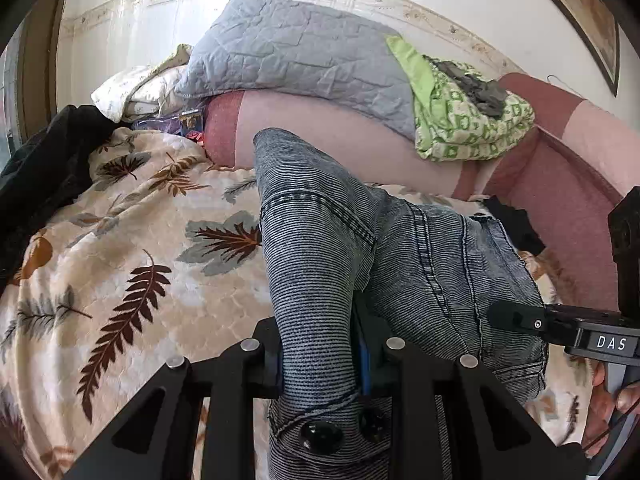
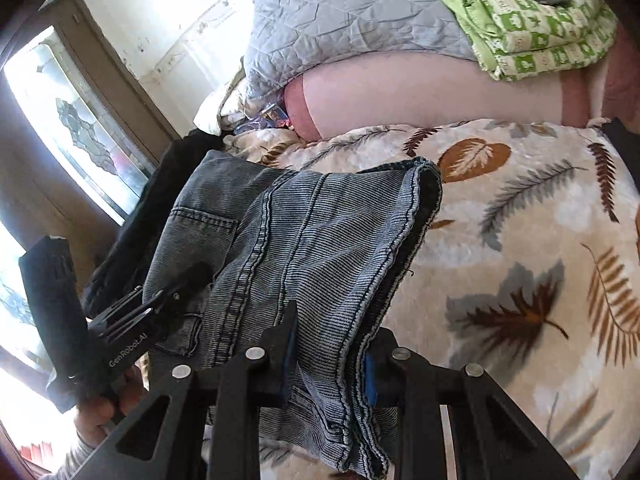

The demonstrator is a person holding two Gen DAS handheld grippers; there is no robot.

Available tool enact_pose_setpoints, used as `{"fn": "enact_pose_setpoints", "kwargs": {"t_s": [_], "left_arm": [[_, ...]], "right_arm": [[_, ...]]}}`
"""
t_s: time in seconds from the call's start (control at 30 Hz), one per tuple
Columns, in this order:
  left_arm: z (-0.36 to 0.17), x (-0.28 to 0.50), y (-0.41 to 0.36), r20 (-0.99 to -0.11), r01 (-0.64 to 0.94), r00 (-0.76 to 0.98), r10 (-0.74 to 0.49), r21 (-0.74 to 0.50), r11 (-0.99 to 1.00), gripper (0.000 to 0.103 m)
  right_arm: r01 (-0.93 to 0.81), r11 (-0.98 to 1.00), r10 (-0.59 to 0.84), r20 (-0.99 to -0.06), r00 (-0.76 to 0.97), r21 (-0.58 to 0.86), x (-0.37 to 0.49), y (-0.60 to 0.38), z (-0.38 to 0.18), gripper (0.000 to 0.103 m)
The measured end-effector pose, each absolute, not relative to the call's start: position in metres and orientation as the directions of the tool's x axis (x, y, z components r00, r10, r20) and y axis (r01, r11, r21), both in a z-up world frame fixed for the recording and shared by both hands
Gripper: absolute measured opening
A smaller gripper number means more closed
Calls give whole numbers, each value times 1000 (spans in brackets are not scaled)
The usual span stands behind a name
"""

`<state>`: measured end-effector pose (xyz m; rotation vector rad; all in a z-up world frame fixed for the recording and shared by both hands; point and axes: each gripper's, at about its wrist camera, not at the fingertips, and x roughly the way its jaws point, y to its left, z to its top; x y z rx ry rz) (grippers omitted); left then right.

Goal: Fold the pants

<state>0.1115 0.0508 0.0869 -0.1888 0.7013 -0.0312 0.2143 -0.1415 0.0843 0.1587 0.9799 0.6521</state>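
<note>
in the left wrist view the left gripper (image 1: 320, 356) is clenched on the pants (image 1: 384, 256) near the buttoned waist, holding them above the bed (image 1: 132, 264). in the right wrist view the right gripper (image 2: 330, 376) clamps stacked denim edges, probably to keep the layers aligned for folding.

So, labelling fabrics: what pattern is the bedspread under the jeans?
Cream bedspread with brown and grey leaves; right wrist view.
</note>
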Motion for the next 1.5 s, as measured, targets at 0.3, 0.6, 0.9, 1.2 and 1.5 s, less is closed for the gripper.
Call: {"fn": "enact_pose_setpoints", "kwargs": {"t_s": [0.3, 0.6, 0.9, 1.2, 1.5], "left_arm": [[-12, 152, 60, -802, -126, 597, -11, -108, 986, 51], [32, 86, 64, -753, -206, 655, 57, -105, 973, 81], [27, 75, 45, -780, -232, 616, 112, -44, 972, 87], [63, 21, 11, -729, -199, 673, 128, -12, 980, 89], [81, -12, -9, -694, -187, 710, 117, -26, 982, 89]], "right_arm": [[-329, 854, 488, -838, 244, 402, 255, -131, -37, 52], [-408, 852, 491, -767, 413, 326, 199, -144, 26, 76], [-372, 904, 362, -842, 400, 212, 178, -155, 11, 80], [-404, 910, 332, -750, 572, 95, 90, -178, 82, 103], [-395, 919, 282, -733, 619, 20, 62, -183, 88, 103]]}}
